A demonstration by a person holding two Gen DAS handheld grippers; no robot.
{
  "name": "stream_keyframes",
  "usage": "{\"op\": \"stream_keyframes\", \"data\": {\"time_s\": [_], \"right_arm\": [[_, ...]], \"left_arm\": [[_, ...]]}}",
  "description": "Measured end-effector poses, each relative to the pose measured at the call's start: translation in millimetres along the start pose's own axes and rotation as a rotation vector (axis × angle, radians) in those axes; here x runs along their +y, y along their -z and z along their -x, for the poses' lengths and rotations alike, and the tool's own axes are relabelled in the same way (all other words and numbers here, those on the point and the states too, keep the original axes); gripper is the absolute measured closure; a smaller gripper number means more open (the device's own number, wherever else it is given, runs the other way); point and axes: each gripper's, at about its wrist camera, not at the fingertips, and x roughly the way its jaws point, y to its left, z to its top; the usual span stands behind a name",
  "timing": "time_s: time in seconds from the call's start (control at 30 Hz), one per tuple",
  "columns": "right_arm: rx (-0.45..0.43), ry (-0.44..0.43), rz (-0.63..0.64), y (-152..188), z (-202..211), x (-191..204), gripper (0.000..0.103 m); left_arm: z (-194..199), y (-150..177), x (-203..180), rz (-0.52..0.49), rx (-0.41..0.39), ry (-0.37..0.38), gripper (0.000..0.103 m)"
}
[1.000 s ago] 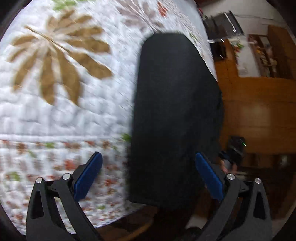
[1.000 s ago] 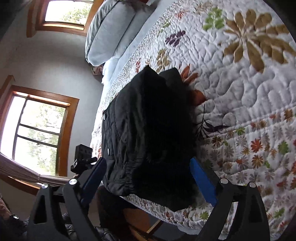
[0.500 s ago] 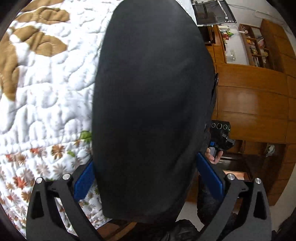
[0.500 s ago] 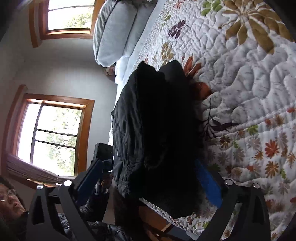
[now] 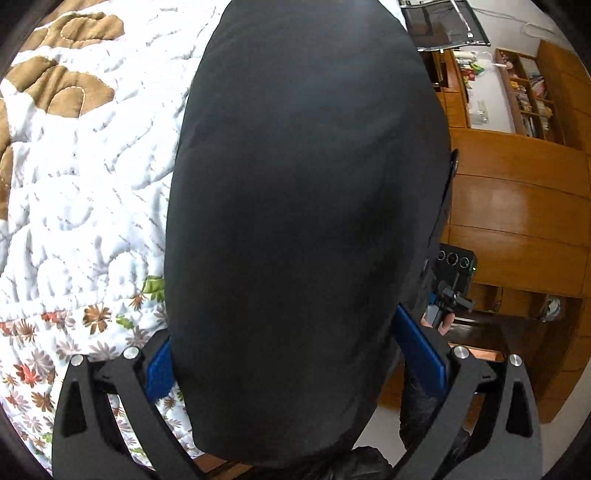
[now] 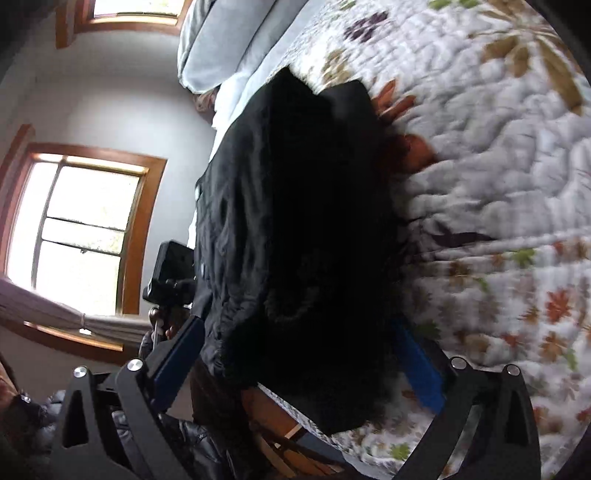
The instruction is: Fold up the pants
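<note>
Folded black pants (image 5: 295, 203) lie at the near edge of a flowered quilt (image 5: 92, 166) on a bed. My left gripper (image 5: 284, 332) is open, and its blue pads (image 5: 159, 365) stand on either side of the pants' smooth end. From the other end, my right gripper (image 6: 295, 325) is open wide and straddles the bundle of pants (image 6: 295, 221), which looks crumpled and shows buttons on its left side. One of its blue pads (image 6: 417, 362) is over the quilt (image 6: 480, 166). Each view shows the other gripper's camera body (image 5: 454, 266) (image 6: 173, 266) beyond the pants.
Grey pillows (image 6: 218, 40) sit at the head of the bed, with a window (image 6: 81, 229) on the wall beside it. Wooden cabinets (image 5: 517, 206) and a black chair (image 5: 443, 22) stand past the bed's side. The wooden bed frame (image 6: 280, 417) shows under the quilt's edge.
My left gripper has closed in on the pants, which now fill the space between its fingers. My right gripper has come nearer and lower over the other end.
</note>
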Motion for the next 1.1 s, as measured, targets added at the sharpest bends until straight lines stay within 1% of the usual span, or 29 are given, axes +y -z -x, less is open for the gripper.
{"op": "stream_keyframes", "data": {"time_s": [0.03, 0.07, 0.1, 0.17, 0.2, 0.27, 0.33, 0.37, 0.47, 0.53, 0.63, 0.77, 0.87, 1.1], "right_arm": [[0.002, 0.007, -0.001, -1.1, -4.4, 1.2, 0.003], [0.006, 0.021, -0.001, 0.3, -7.6, 0.0, 0.005], [0.007, 0.038, 0.011, -0.2, -11.6, 2.6, 0.011], [0.003, 0.063, 0.03, -0.3, -15.5, 6.6, 0.027], [-0.006, 0.065, 0.036, 0.4, -15.1, 7.5, 0.031], [-0.035, 0.062, 0.068, 4.2, -13.2, 13.3, 0.047], [-0.066, 0.064, 0.096, 7.7, -9.1, 20.4, 0.056], [-0.077, 0.074, 0.114, 8.9, -8.6, 25.4, 0.059], [-0.088, 0.093, 0.151, 10.0, -11.6, 37.2, 0.062], [-0.091, 0.081, 0.167, 8.0, -13.9, 43.9, 0.063], [-0.091, 0.076, 0.182, 2.2, -21.4, 54.1, 0.063], [-0.085, 0.051, 0.202, -10.0, -37.5, 72.5, 0.063], [-0.086, 0.039, 0.203, -26.8, -53.7, 78.9, 0.063], [-0.053, 0.005, 0.207, -83.7, -103.5, 92.0, 0.063]], "left_arm": [[-0.8, -0.3, -1.5, 0.001, 0.001, -0.003, 0.003], [-1.8, -0.8, -3.9, 0.003, 0.001, -0.003, 0.003], [-2.7, -1.2, -5.7, 0.005, 0.001, -0.002, 0.003], [-2.1, -4.0, -5.6, 0.017, -0.003, 0.001, 0.003], [-0.9, -5.0, -4.7, 0.027, -0.007, 0.002, 0.003], [2.0, -2.5, -0.1, 0.043, -0.014, -0.002, 0.003], [1.9, -3.0, -2.7, 0.053, -0.025, -0.01, 0.003], [2.1, -2.3, -4.4, 0.047, -0.032, -0.013, 0.003], [2.2, -2.7, -13.3, -0.021, -0.056, -0.011, 0.004], [6.1, -2.8, -15.1, -0.046, -0.084, 0.014, 0.004], [16.5, -6.7, -12.5, -0.042, -0.124, 0.043, 0.005], [35.8, -17.1, -8.1, -0.051, -0.181, 0.037, 0.012], [50.8, -29.1, -0.2, -0.041, -0.215, 0.031, 0.016], [85.4, -59.5, 18.8, 0.019, -0.266, 0.018, 0.016]]}}
